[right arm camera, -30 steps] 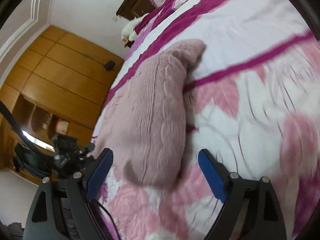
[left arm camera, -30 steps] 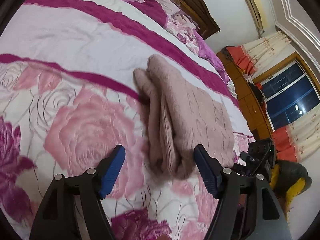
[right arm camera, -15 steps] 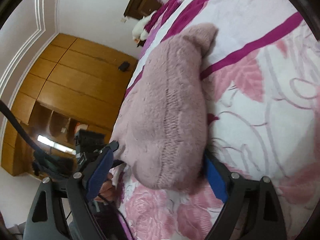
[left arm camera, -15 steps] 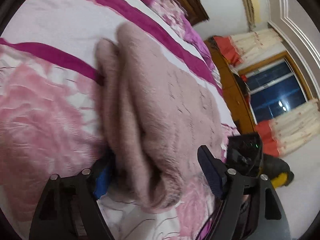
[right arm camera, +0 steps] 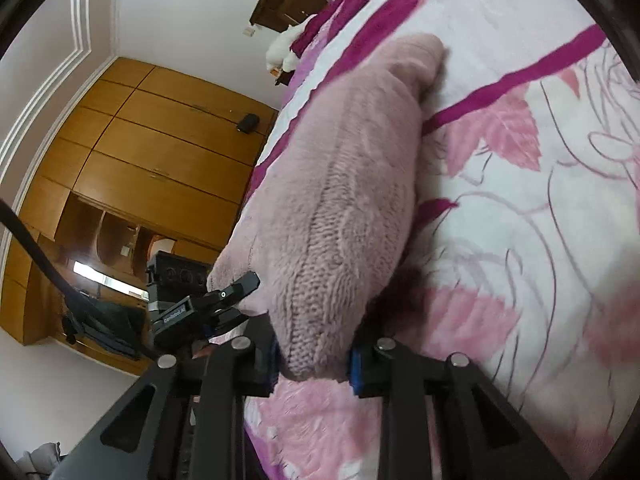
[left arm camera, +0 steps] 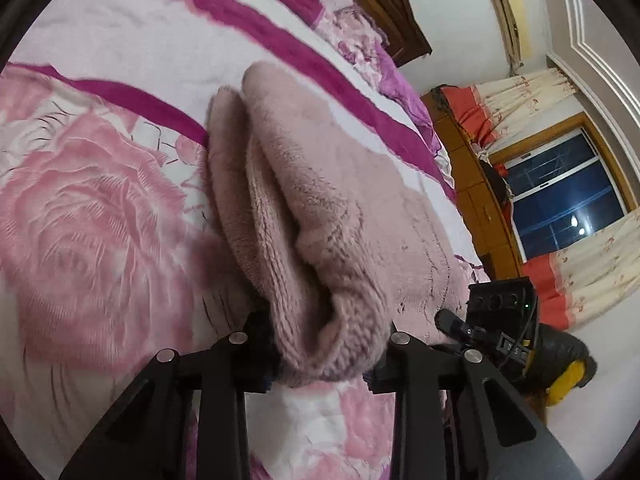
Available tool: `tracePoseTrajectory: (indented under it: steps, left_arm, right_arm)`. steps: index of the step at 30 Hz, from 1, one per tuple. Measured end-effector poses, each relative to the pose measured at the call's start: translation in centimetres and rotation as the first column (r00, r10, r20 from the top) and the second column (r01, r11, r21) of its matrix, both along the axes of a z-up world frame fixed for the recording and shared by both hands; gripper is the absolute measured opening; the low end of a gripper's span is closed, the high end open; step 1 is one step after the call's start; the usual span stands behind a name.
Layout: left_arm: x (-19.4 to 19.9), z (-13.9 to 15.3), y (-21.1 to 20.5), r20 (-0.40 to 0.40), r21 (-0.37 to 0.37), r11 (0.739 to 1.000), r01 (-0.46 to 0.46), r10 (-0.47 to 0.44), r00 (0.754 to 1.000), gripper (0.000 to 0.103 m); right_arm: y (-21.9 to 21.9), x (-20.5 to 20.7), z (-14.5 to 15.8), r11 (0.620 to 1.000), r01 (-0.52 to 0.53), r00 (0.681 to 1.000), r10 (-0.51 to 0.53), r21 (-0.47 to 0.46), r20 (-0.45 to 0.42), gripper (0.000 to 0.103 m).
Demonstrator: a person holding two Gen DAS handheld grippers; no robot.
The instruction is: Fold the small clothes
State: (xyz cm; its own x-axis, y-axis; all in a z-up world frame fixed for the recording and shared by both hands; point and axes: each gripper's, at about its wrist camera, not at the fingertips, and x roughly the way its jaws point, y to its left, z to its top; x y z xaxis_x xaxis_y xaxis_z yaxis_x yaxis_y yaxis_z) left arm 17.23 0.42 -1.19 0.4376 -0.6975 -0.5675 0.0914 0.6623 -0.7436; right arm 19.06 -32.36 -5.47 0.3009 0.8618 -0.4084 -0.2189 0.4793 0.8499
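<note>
A dusty-pink knitted garment [left arm camera: 320,208] lies folded in thick layers on the floral bedspread [left arm camera: 88,220]. My left gripper [left arm camera: 324,356] is closing on its near left corner, and the knit bulges out between the jaws. In the right wrist view the same garment [right arm camera: 340,200] stretches away from me. My right gripper [right arm camera: 314,364] is closing on its near right corner, with the rolled edge pinched between the blue pads. Each gripper shows in the other's view: the right one [left arm camera: 492,320] beside the garment, the left one [right arm camera: 200,304] at its other corner.
The bed [left arm camera: 120,32] runs back to a dark wooden headboard [left arm camera: 384,4]. A wooden wardrobe [right arm camera: 132,152] stands beyond the bed's edge on one side. On the other side are a window with red and cream curtains [left arm camera: 560,200]. A white object [right arm camera: 284,48] lies near the pillows.
Both grippers moved forward onto the garment's near end. Their jaws, wide apart before, have come together on its two near corners.
</note>
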Motion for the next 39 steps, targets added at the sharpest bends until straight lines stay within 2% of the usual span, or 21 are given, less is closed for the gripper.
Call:
tracePoseTrajectory:
  steps: [7, 13, 17, 21, 26, 30, 31, 33, 36, 39]
  left_arm:
    - [-6.3, 1.7, -1.2, 0.024, 0.007, 0.999, 0.033, -0.033, 0.999, 0.007]
    - [-10.4, 1.3, -2.3, 0.047, 0.064, 0.997, 0.037, -0.04, 0.998, 0.007]
    - [-11.1, -0.2, -3.0, 0.055, 0.107, 0.994, 0.023, -0.029, 0.998, 0.008]
    - [-11.0, -0.8, -2.5, 0.059, 0.116, 0.993, 0.025, -0.032, 0.998, 0.009]
    - [-11.2, -0.6, -2.6, 0.074, 0.137, 0.991, 0.01, -0.021, 0.997, 0.016]
    - [-12.2, 0.1, -2.3, 0.102, 0.183, 0.983, -0.028, 0.009, 0.995, 0.025]
    - [-12.6, 0.0, -2.1, 0.102, 0.182, 0.982, -0.039, 0.021, 0.995, 0.03]
    - [-12.9, -0.5, -1.5, 0.081, 0.158, 0.986, -0.05, 0.038, 0.996, 0.034]
    - [-13.4, -0.6, -1.1, 0.079, 0.14, 0.988, -0.058, 0.047, 0.996, 0.035]
    - [-14.1, -0.3, -1.1, 0.103, 0.174, 0.982, -0.073, 0.056, 0.993, 0.037]
  right_arm:
    - [-1.8, -5.3, 1.8, 1.0, 0.014, 1.0, -0.014, 0.011, -0.002, 0.025]
    - [-2.4, -9.4, 1.5, 1.0, 0.016, 1.0, -0.016, -0.013, 0.005, 0.026]
    - [-2.3, -10.0, -0.5, 0.998, 0.028, 0.999, -0.03, -0.061, -0.038, 0.026]
    - [-1.9, -10.4, -0.8, 0.996, 0.029, 0.999, -0.032, -0.085, -0.03, 0.027]
    - [-2.6, -10.5, -1.7, 0.995, 0.029, 0.998, -0.034, -0.101, -0.055, 0.032]
    - [-2.7, -10.7, -1.7, 0.994, 0.031, 0.998, -0.037, -0.106, -0.054, 0.035]
    - [-2.7, -10.8, -1.9, 0.994, 0.032, 0.998, -0.038, -0.107, -0.054, 0.035]
    - [-2.8, -11.0, -2.0, 0.994, 0.037, 0.997, -0.043, -0.106, -0.056, 0.037]
    - [-3.9, -11.9, -2.4, 0.993, 0.049, 0.997, -0.055, -0.104, -0.055, 0.039]
    - [-4.3, -13.0, -2.4, 0.99, 0.07, 0.996, -0.076, -0.123, -0.048, 0.041]
